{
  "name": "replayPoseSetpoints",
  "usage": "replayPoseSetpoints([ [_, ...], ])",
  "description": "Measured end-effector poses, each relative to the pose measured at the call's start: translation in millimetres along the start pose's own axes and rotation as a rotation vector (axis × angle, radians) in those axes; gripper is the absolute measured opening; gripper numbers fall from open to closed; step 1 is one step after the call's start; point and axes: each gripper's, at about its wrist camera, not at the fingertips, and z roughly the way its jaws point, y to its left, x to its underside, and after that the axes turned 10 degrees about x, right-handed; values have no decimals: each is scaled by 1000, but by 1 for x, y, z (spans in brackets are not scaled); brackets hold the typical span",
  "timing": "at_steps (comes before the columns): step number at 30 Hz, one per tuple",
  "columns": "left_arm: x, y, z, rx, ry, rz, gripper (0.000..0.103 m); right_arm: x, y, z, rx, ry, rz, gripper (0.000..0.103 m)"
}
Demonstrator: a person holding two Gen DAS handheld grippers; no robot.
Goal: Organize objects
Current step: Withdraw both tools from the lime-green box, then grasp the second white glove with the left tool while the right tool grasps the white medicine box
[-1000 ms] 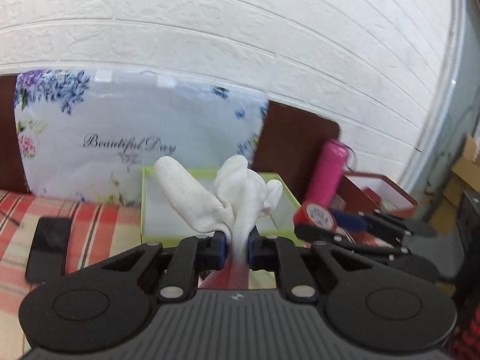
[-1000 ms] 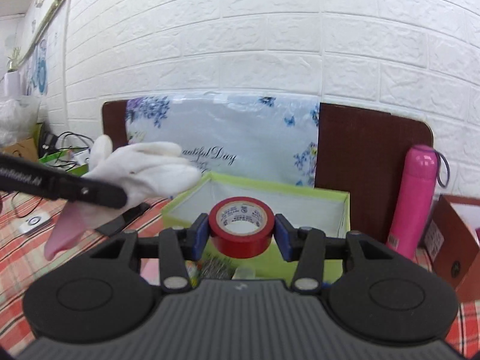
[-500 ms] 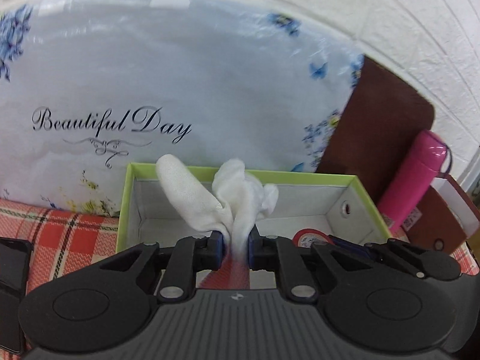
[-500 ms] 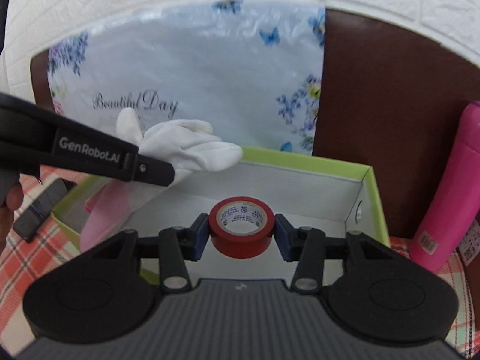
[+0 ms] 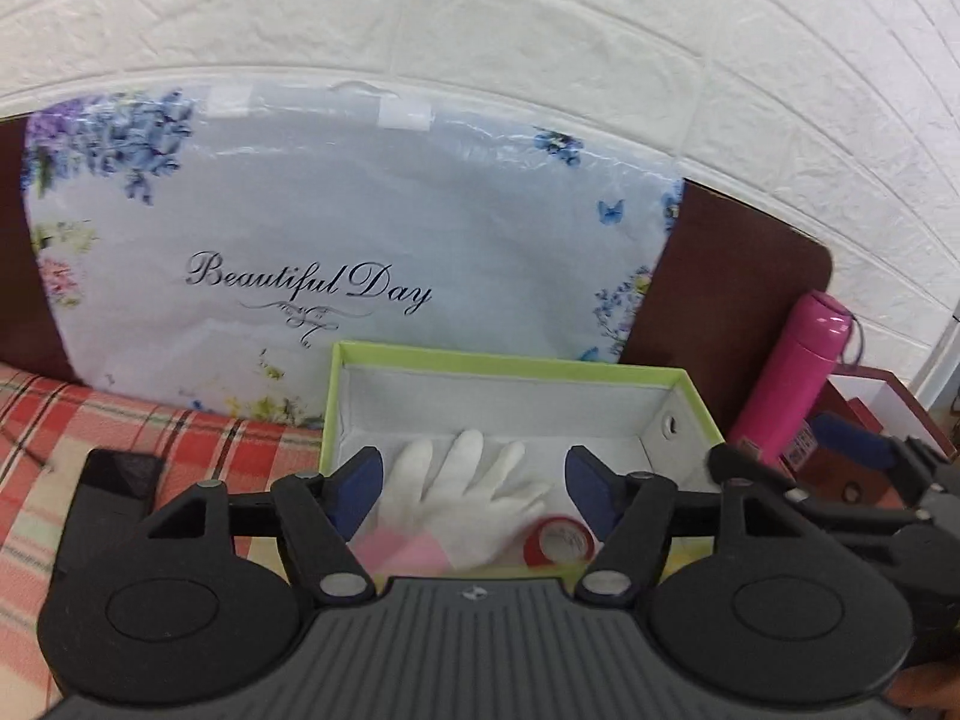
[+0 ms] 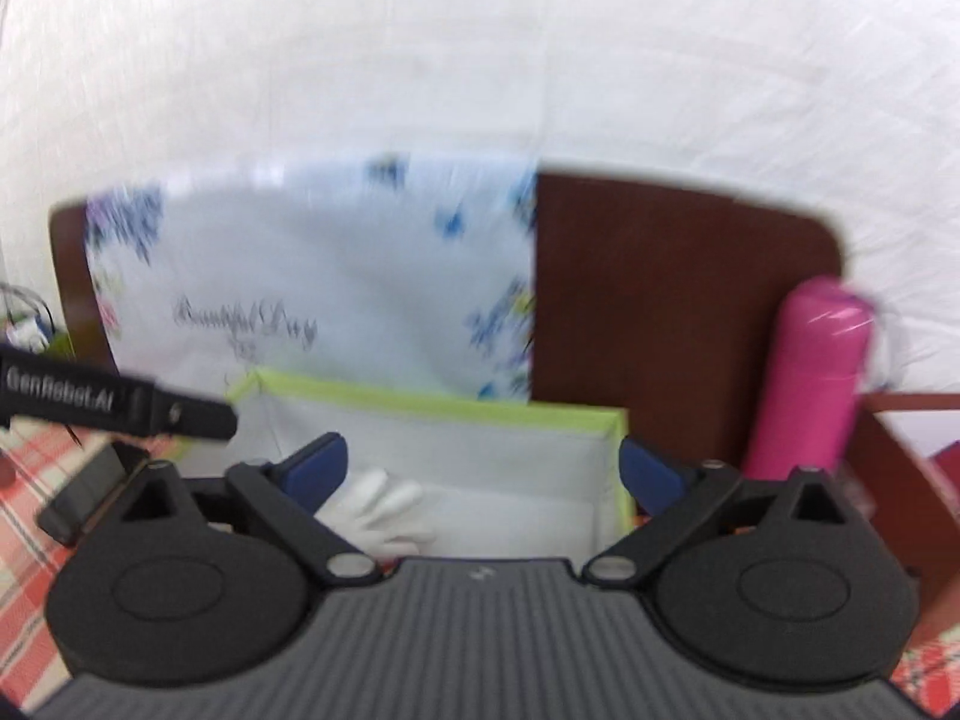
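A green-rimmed white box [image 5: 510, 363] stands on the checked cloth against a floral bag. A white glove with a pink cuff [image 5: 462, 495] lies flat inside it, with a red tape roll [image 5: 558, 543] beside it on the right. My left gripper [image 5: 474, 489] is open and empty above the glove. My right gripper [image 6: 483, 471] is open and empty in front of the box [image 6: 432, 405]; the glove [image 6: 375, 510] shows there too, and the tape is hidden. The right wrist view is blurred. The right gripper also shows at the right of the left wrist view [image 5: 840, 480].
A floral "Beautiful Day" bag [image 5: 336, 240] leans on a brown headboard [image 5: 738, 300] behind the box. A pink bottle [image 5: 792, 378] and a dark red box [image 5: 870, 402] stand to the right. A black phone [image 5: 117, 471] lies on the cloth to the left.
Both grippers opened. The glove dropped from the left gripper and the tape from the right into the box. Both grippers drew back from the box.
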Motion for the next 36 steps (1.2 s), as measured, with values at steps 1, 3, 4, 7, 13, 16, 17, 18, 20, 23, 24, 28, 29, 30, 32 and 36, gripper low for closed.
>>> replayPoseSetpoints([
  [1, 7, -6, -9, 9, -9, 4, 70, 1, -4, -14, -5, -12, 19, 103],
  [3, 22, -16, -25, 26, -21, 13, 70, 5, -11, -39, -29, -21, 42, 103],
  [4, 31, -22, -33, 28, -26, 21, 70, 7, -15, -53, -38, -26, 45, 103],
  [7, 57, -32, -56, 13, -54, 33, 71, 24, -19, -88, -42, -46, 54, 103],
  [13, 114, -35, -76, -1, -10, -11, 71, 61, -32, -142, -28, -29, 91, 103],
  [16, 139, -33, -80, -16, 5, -22, 71, 86, -34, -154, -19, 7, 117, 103],
  [17, 146, -31, -80, -22, 14, -34, 71, 94, -33, -156, -7, 20, 115, 103],
  [18, 152, -27, -80, -26, 25, -49, 71, 102, -32, -159, 4, 32, 109, 103],
  [20, 161, -20, -79, -31, 41, -78, 71, 117, -28, -163, 12, 59, 93, 103],
  [23, 163, -9, -76, -45, 22, -110, 71, 134, -24, -165, 13, 103, 94, 101],
  [24, 161, -5, -73, -45, 12, -116, 71, 138, -23, -165, 11, 117, 100, 101],
  [28, 153, 3, -59, -13, 3, -116, 71, 143, -21, -168, 31, 124, 74, 99],
  [29, 152, 5, -54, -6, 8, -117, 71, 143, -22, -167, 42, 125, 72, 99],
  [30, 150, 8, -48, -2, 15, -126, 71, 143, -23, -167, 50, 129, 75, 99],
  [32, 147, 13, -37, 8, 27, -165, 71, 144, -26, -165, 60, 142, 82, 98],
  [36, 139, 20, -20, 55, 34, -223, 62, 148, -29, -160, 93, 164, 66, 98],
])
